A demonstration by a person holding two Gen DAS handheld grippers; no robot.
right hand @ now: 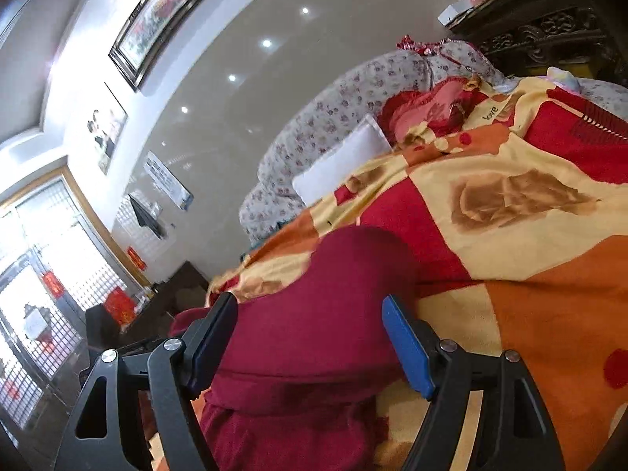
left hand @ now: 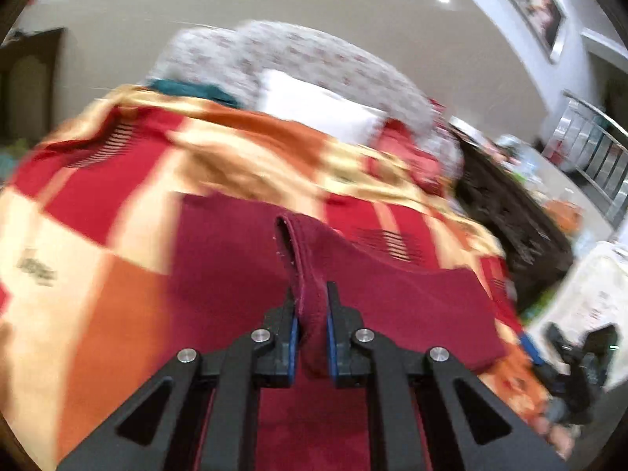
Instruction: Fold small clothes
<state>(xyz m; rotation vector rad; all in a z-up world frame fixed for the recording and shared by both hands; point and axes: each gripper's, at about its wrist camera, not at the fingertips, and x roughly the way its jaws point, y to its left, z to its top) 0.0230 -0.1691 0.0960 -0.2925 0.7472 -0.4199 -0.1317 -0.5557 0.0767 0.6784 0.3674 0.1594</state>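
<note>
While the patchwork blanket (left hand: 129, 204) in red, orange and cream covers the bed, a floral quilt (left hand: 314, 59) and white pillow (left hand: 314, 106) sit at its far end. Maroon garment (left hand: 235, 259) lies on the blanket. My left claw (left hand: 311, 306) pinches a raised fold of it. My right claw (right hand: 310, 314) is spread wide, 2 pads straddling the garment's humped part (right hand: 314, 314).

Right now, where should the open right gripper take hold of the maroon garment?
Probably its raised, rounded fold: it humps above the blanket, already between the open right gripper fingers. Come straight forward and close. The left gripper pinches another edge.
</note>
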